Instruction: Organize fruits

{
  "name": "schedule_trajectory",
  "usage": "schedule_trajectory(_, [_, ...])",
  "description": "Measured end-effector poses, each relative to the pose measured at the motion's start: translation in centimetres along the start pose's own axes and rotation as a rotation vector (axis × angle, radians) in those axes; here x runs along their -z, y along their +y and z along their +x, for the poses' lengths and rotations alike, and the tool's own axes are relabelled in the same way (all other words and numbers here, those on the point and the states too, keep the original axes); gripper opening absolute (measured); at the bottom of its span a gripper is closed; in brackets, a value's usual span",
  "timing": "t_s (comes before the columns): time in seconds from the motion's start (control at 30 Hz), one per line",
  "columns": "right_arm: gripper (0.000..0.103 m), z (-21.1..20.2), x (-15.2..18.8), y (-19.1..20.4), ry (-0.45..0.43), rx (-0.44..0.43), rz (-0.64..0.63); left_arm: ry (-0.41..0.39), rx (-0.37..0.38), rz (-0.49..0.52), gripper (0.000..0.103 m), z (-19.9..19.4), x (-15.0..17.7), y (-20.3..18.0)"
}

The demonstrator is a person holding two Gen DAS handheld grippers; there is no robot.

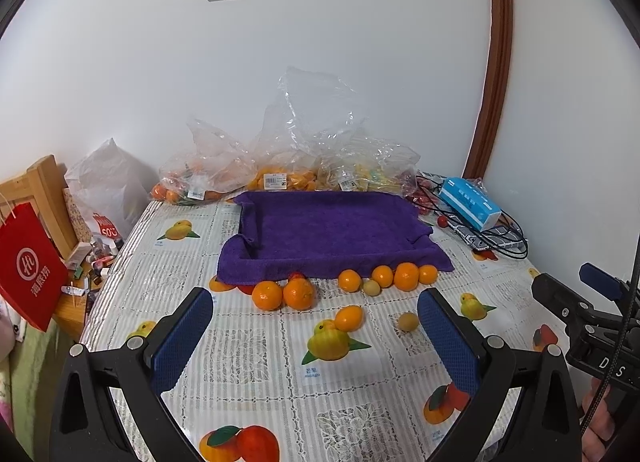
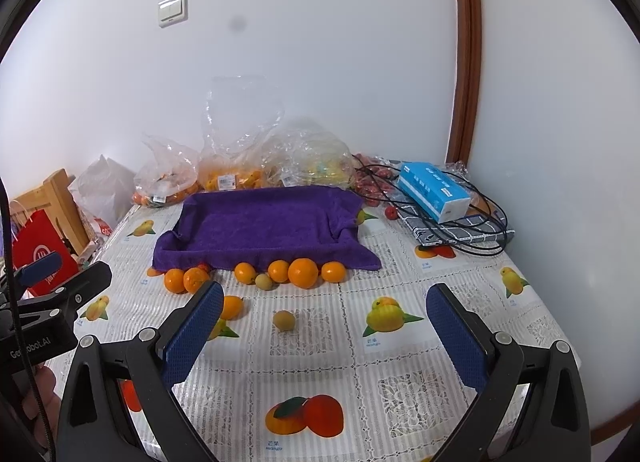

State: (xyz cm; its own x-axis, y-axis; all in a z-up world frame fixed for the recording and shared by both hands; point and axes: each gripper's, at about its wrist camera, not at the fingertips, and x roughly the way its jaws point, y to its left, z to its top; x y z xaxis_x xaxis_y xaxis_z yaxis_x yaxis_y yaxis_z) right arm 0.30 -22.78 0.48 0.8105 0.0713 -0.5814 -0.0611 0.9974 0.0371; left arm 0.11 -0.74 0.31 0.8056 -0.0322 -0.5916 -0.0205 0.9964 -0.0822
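Observation:
A tray lined with a purple towel (image 1: 328, 225) (image 2: 264, 221) stands mid-table with nothing in it. Several oranges lie along its front edge, among them a pair on the left (image 1: 284, 294) (image 2: 186, 280) and a row on the right (image 1: 406, 276) (image 2: 303, 272). One orange (image 1: 349, 318) (image 2: 232, 307) and a small tan fruit (image 1: 408, 321) (image 2: 284, 320) lie apart, nearer me. Another tan fruit (image 1: 371, 287) (image 2: 263, 282) sits in the row. My left gripper (image 1: 316, 334) is open and empty above the table. My right gripper (image 2: 326, 326) is open and empty too.
Clear plastic bags of fruit (image 1: 276, 165) (image 2: 240, 165) stand behind the tray. A blue tissue box (image 1: 470, 201) (image 2: 434, 189) and black cables (image 2: 472, 234) lie at the right rear. A red paper bag (image 1: 28, 266) and a wooden chair (image 1: 44, 189) stand off the table's left edge.

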Motion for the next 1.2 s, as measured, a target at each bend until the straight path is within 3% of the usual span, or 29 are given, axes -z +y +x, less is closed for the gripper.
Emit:
schedule_trajectory(0.63, [0.101,0.1,0.4,0.0,-0.001,-0.005,-0.001,-0.018,0.012,-0.005,0.103,-0.1,0.2,0.0])
schedule_trajectory(0.93, [0.101,0.0,0.4,0.1,0.001,-0.006,0.001,-0.073,0.026,-0.015,0.103,-0.3,0.2,-0.1])
schedule_trajectory(1.2, [0.101,1.1,0.7,0.0,0.014,-0.016,0.000,-0.012,-0.024,0.016,0.103,1.1,0.6,0.3])
